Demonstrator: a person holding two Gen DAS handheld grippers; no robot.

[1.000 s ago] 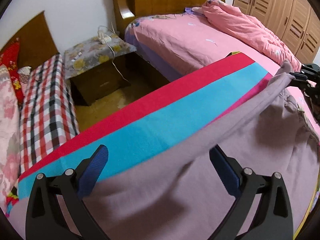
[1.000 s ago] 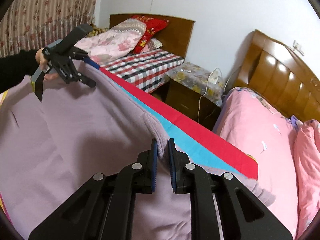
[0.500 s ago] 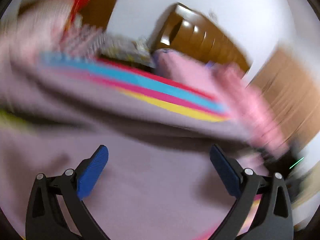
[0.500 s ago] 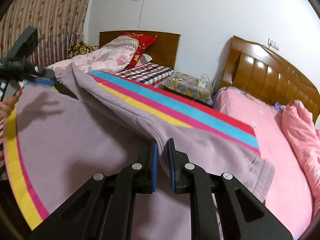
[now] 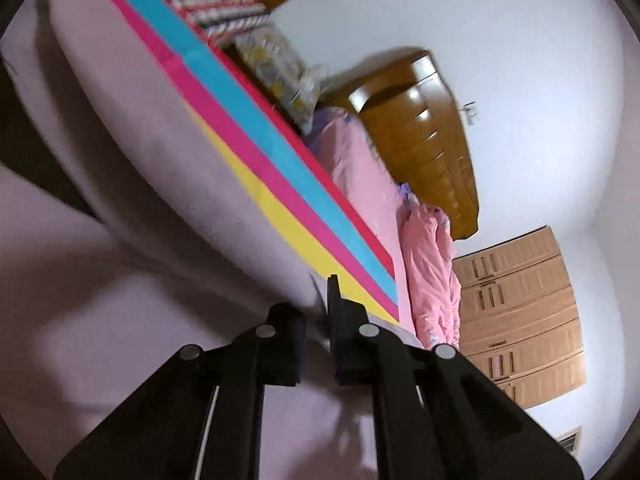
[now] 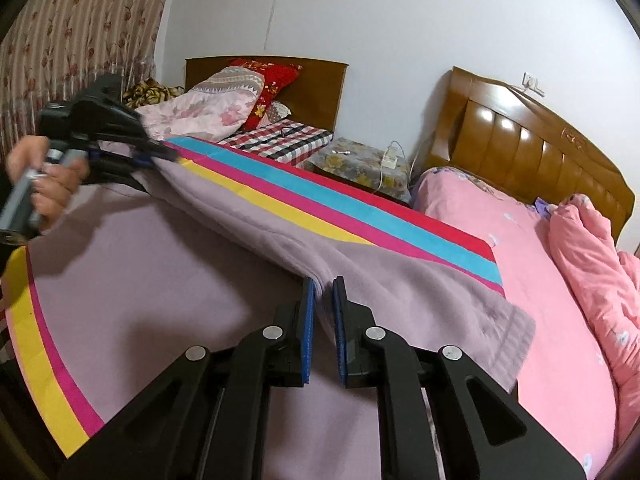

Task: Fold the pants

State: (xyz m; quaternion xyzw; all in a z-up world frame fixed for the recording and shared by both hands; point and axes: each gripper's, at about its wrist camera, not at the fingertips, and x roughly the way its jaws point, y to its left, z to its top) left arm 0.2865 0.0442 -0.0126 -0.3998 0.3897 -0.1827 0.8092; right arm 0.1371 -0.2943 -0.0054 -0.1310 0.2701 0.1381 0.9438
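The mauve pants (image 6: 248,216) lie stretched across a striped blanket (image 6: 340,200) on the bed. My right gripper (image 6: 324,292) is shut on a fold of the pants near the waistband end (image 6: 504,328). My left gripper (image 6: 156,156), held by a hand at the far left of the right wrist view, is shut on the other end of the pants. In the left wrist view the camera is rolled over, and the left gripper (image 5: 320,308) pinches mauve cloth (image 5: 160,168) between its closed fingers.
The blanket has red, cyan, magenta and yellow stripes (image 5: 280,168). A pink sheet (image 6: 532,280) and a pink quilt (image 6: 592,256) lie to the right, under a wooden headboard (image 6: 520,148). A nightstand (image 6: 360,164) and a second bed (image 6: 276,136) stand behind.
My left gripper was open, then swung and rolled over and shut on the pants' far end. The pants have dropped lower over the blanket. My right gripper kept its hold.
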